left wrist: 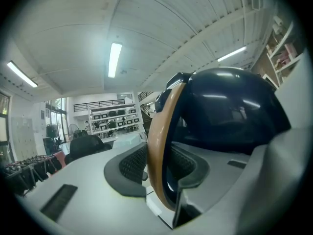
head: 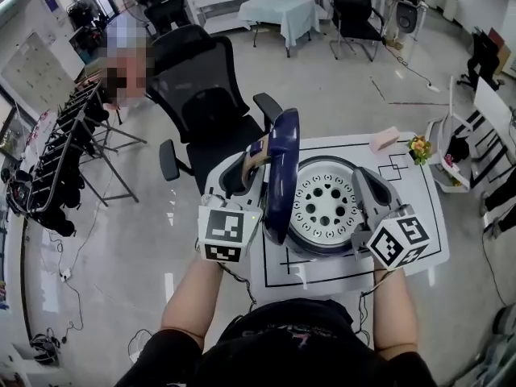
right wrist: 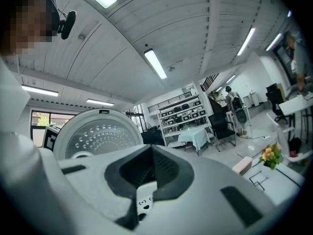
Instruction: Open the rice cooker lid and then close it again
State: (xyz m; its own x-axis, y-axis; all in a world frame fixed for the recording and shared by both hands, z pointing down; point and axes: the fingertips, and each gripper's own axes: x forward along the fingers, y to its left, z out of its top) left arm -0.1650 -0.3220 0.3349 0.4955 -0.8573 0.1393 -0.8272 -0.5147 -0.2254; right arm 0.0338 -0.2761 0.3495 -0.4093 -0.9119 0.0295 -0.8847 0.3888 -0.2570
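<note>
At the far left an office chair (head: 201,107) stands well apart from the work and plays no part in it. Next comes your left gripper (head: 260,153), narrowed and clamped on the tan rim (left wrist: 157,146) of the lid (head: 282,168). The left gripper view shows that rim sitting between the dark pads (left wrist: 132,165), with the dark blue dome (left wrist: 230,111) swelling off to the right. That pinch on the edge is likely there to give you control of the swing, so the lid cannot drop by its own weight.

The lid stands raised on its edge over the white desk (head: 423,232), and its plate with holes (head: 326,204) faces right. The opening half of the task looks done, and closing is what remains.

Right of the plate, your right gripper (head: 363,182) has its jaws fully together on nothing. The right gripper view shows the plate off to its left. It seems to wait as a spare, but it sits on the side the lid would probably fall toward, so clearing it first would be wise. A bunch of flowers (head: 419,147) sits near the desk's far right corner, away from all this.
</note>
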